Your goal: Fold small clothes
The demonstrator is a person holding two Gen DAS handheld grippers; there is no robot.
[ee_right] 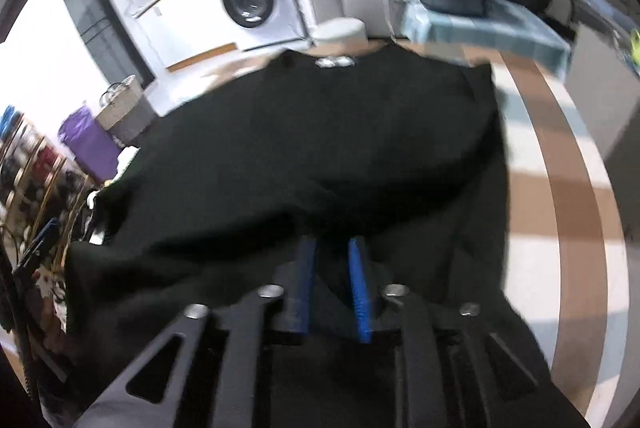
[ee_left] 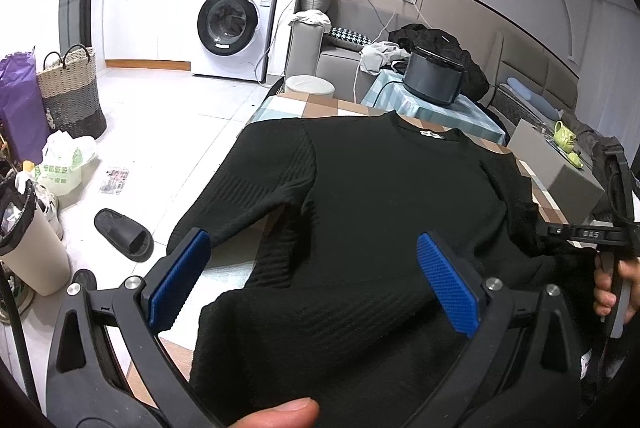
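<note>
Lying flat on checked table (ee_left: pixel 536 184), black sweater (ee_left: pixel 380 196), left gripper (ee_left: pixel 312 268) fingers released, right gripper (ee_right: pixel 332 252) fingers grasping its hem

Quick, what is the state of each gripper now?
Left gripper: open, holding nothing, above the black sweater.
Right gripper: nearly closed; a grip on the sweater cannot be told.

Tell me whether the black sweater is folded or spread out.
Mostly spread: the black sweater lies flat on the table, collar far, sleeves out; its near hem is bunched.

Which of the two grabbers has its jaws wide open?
The left gripper: its blue jaws stand far apart above the black sweater. The right gripper has its jaws nearly together, pinching sweater fabric.
</note>
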